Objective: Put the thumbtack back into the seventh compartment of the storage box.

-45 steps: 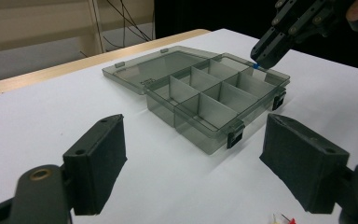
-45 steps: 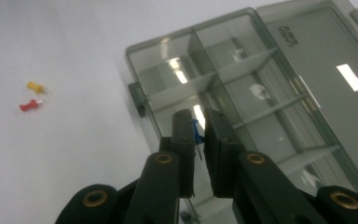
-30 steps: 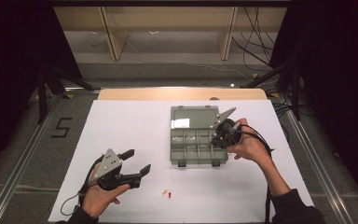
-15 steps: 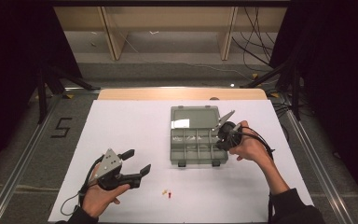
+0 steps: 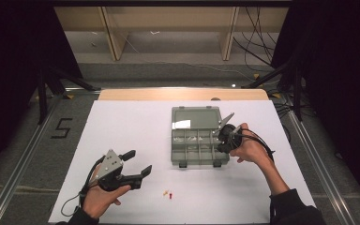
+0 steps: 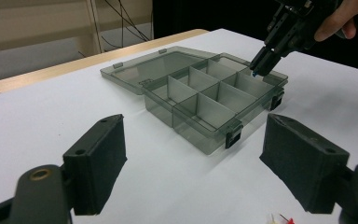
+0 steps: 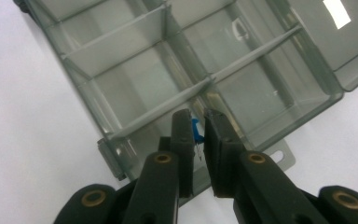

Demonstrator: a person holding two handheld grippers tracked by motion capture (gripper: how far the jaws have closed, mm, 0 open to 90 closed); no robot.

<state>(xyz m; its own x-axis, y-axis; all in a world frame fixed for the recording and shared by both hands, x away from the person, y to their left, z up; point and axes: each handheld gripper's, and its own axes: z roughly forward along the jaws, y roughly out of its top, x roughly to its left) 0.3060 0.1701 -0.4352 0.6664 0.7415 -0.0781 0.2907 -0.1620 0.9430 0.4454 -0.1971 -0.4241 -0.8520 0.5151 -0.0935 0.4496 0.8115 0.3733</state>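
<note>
Blue pushpin (image 7: 195,128) sits pinched in the right hand-held gripper (image 7: 196,122), now shifted lower over the near corner compartment of the grey box (image 5: 199,161), so drop-off looks close. Left hand-held gripper (image 5: 136,163) rests wide and empty on the table (image 5: 122,122), two pins (image 5: 168,193) beside it.

Right gripper (image 5: 221,137) — slightly lower over box (image 5: 198,137)

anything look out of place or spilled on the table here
Nothing spilled or damaged. Two small pins, a pale one and a red one, lie loose on the white table, outside the open organizer box. The right gripper holds a blue pin over the box.
</note>
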